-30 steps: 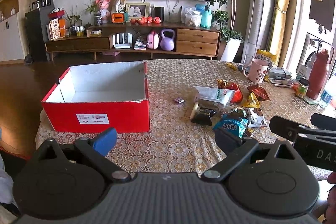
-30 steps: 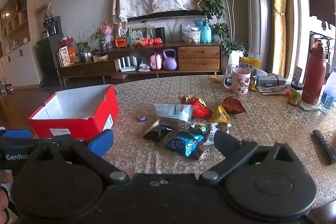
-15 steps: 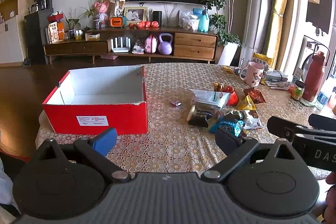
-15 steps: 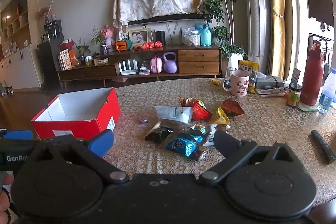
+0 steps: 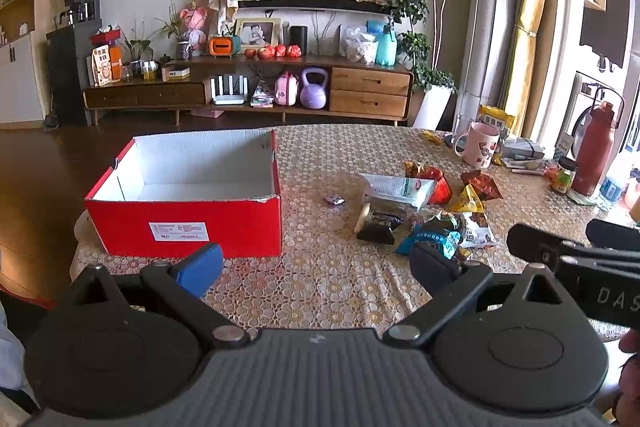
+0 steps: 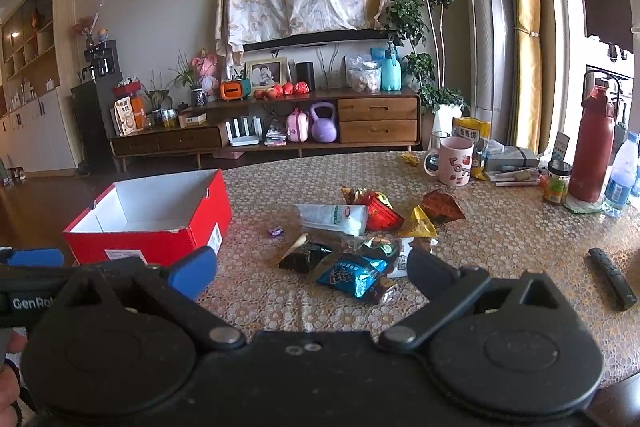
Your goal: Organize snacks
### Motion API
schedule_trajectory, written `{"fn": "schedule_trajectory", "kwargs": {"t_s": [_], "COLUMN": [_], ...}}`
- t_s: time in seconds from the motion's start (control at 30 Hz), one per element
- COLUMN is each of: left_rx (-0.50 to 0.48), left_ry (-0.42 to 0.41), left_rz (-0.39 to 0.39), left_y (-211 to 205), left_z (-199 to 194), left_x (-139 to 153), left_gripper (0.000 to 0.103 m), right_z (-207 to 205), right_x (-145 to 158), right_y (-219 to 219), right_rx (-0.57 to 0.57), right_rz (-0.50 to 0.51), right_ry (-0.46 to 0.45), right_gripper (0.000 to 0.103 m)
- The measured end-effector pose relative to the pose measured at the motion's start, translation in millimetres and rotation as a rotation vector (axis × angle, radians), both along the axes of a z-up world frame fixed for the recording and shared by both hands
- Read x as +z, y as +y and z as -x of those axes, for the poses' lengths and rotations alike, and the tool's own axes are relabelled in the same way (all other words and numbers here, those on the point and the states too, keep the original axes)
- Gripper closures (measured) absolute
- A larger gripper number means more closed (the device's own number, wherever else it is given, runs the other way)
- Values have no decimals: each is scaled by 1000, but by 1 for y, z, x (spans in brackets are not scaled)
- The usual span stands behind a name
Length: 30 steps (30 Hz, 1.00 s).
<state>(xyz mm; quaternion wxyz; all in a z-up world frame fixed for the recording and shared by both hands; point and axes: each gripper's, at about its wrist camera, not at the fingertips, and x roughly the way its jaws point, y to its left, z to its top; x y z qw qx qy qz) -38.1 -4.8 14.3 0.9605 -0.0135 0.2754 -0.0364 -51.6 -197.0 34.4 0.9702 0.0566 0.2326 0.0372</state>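
An open red cardboard box (image 5: 184, 223) (image 6: 160, 235) with a white, empty inside stands at the table's left. A heap of snack packets (image 5: 424, 203) (image 6: 360, 231) lies to its right: a white pouch (image 6: 334, 215), red and yellow bags, a black triangular packet (image 6: 306, 255), a blue packet (image 6: 352, 275). A small purple candy (image 6: 275, 230) lies between box and heap. My left gripper (image 5: 316, 261) hovers open above the table's near edge, in front of the box. My right gripper (image 6: 310, 269) is open, just short of the blue packet. Neither holds anything.
At the table's far right stand a pink mug (image 6: 454, 165), a dark red flask (image 6: 592, 151), a small jar (image 6: 558, 183), a water bottle (image 6: 622, 175) and papers. A black remote (image 6: 612, 277) lies near the right edge. The table (image 6: 500, 239) has a patterned cloth.
Both cameras have lifted and pulled back slightly, so the table contents sit a little lower and smaller. Box and snacks have not moved; both grippers stay open.
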Motion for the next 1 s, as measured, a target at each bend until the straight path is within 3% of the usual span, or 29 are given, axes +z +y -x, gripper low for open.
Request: {"fn": "schedule_trajectory", "kwargs": {"t_s": [0.53,1.0], "left_rx": [28,-90], "left_ry": [19,124], "left_rz": [-5,-69], "left_y": [-10,-40], "left_z": [-13,-117], "left_x": [-2,-50], "left_gripper": [2,2], "right_z": [-14,-103], "right_x": [-2,-54], "right_y": [-7,-58], "right_rx": [59,30], "right_rz": [26,64], "right_ry": [-9,161], "right_gripper": [1,4]}}
